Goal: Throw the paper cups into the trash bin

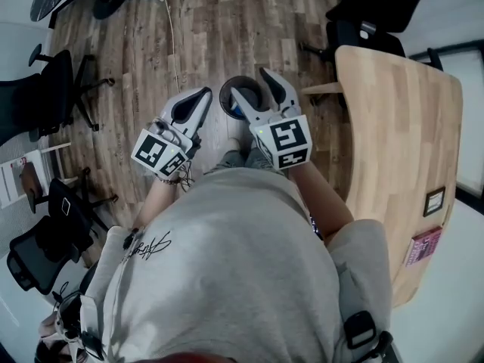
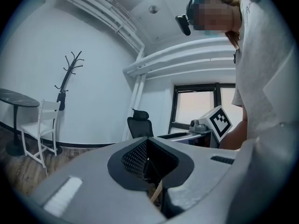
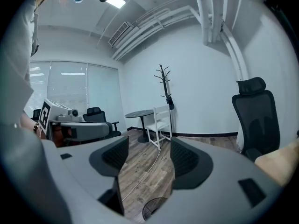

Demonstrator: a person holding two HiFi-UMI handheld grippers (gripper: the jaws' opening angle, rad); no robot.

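Observation:
Straight below me on the wooden floor stands the dark round trash bin (image 1: 228,89), and something blue shows inside it. No paper cup is clear in any view. My left gripper (image 1: 204,94) hangs just left of the bin, its jaws pressed together with nothing between them (image 2: 148,160). My right gripper (image 1: 251,83) is over the bin's rim, open and empty. In the right gripper view (image 3: 145,157) the floor shows through the gap, with the bin's rim (image 3: 156,209) low in the picture.
A light wooden table (image 1: 401,127) stands close on the right, with a black office chair (image 1: 370,13) beyond it. More black chairs (image 1: 53,97) line the left side. A white cable (image 1: 175,44) runs across the floor. A white chair (image 3: 159,120) and a coat stand (image 3: 163,80) are by the far wall.

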